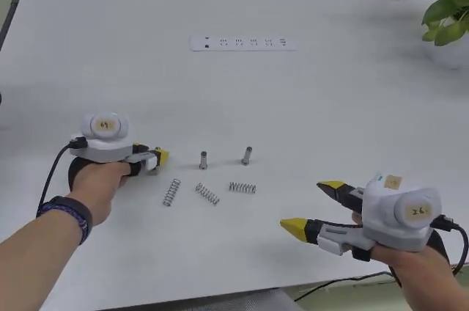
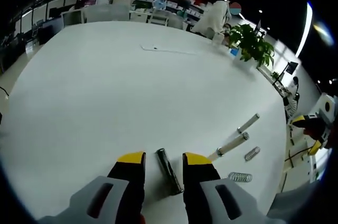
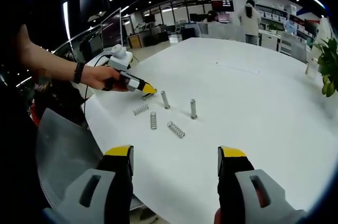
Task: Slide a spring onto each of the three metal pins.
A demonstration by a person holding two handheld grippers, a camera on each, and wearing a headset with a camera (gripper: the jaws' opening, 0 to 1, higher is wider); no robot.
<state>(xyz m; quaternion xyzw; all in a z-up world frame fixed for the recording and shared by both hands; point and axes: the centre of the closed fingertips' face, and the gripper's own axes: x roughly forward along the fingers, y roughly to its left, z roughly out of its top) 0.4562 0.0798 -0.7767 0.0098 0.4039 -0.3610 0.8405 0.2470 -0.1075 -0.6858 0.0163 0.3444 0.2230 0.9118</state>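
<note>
Now, left gripper [image 2: 164,158] jaws apart astride a pin [image 2: 170,174] lying flat on the bench [image 1: 308,105]; best clamp mid-shaft, squarely, before lifting; right gripper [image 1: 311,207] jaws wide, free for the nearby springs [image 1: 207,194].

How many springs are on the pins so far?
None yet. The three springs lie loose on the table. Two pins stand upright, bare. The third pin lies flat between the tips of the left claw. The right claw hovers open, empty. All three springs need sliding on.

White table [image 1: 330,105], power strip [image 1: 243,43]; two upright pins [image 1: 203,160], three springs [image 1: 207,194] just beside them
</note>
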